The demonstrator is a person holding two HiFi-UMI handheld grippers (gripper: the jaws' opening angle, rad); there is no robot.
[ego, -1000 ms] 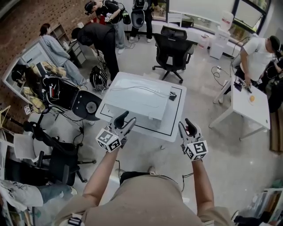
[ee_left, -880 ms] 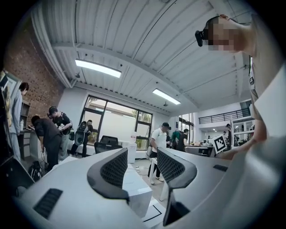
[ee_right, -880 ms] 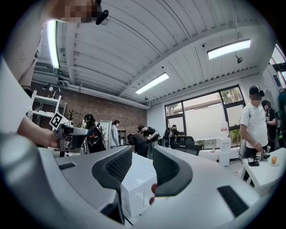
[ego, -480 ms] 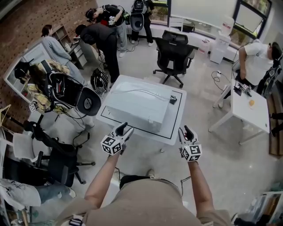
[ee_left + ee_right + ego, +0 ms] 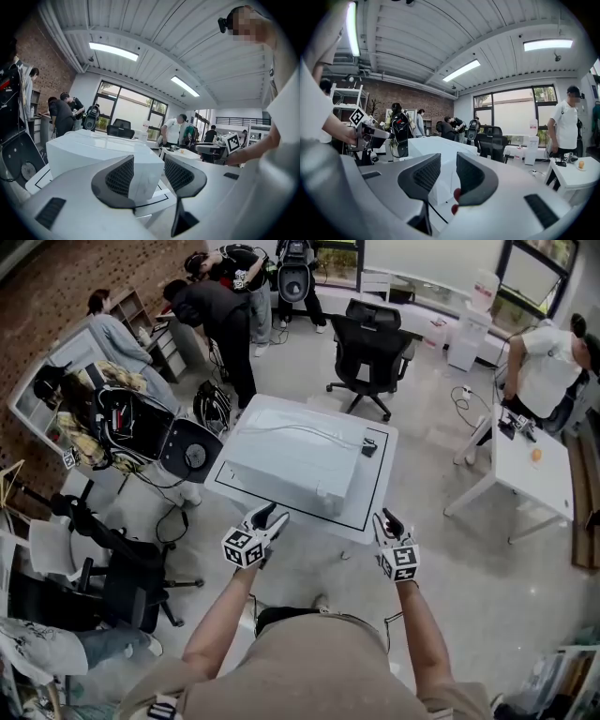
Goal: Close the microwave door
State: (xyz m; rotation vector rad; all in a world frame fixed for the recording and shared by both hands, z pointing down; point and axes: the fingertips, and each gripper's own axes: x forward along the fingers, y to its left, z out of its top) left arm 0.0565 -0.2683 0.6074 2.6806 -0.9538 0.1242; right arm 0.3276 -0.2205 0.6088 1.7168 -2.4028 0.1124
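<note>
Head view, looking steeply down: a white microwave [image 5: 295, 460] sits on a white table [image 5: 373, 510] edged with a thin black line, in front of the person holding both tools. From above, its door cannot be made out. The left gripper [image 5: 269, 515] hovers at the table's near edge, fingers apart and holding nothing. In the left gripper view, a corner of the microwave shows through the gap. The right gripper [image 5: 384, 517] hangs near the table's near right corner, fingers also apart and empty, with the microwave beyond them. Each tool carries a cube with black-and-white square markers [image 5: 244, 547]. A small black object [image 5: 368, 447] lies on the table just beside the microwave's far right corner. Behind the table stands a black office chair [image 5: 375, 343]. A second white table [image 5: 525, 470] is at right, a brick wall [image 5: 56, 287] at left, and several people [image 5: 220, 320] work well apart from the microwave
</note>
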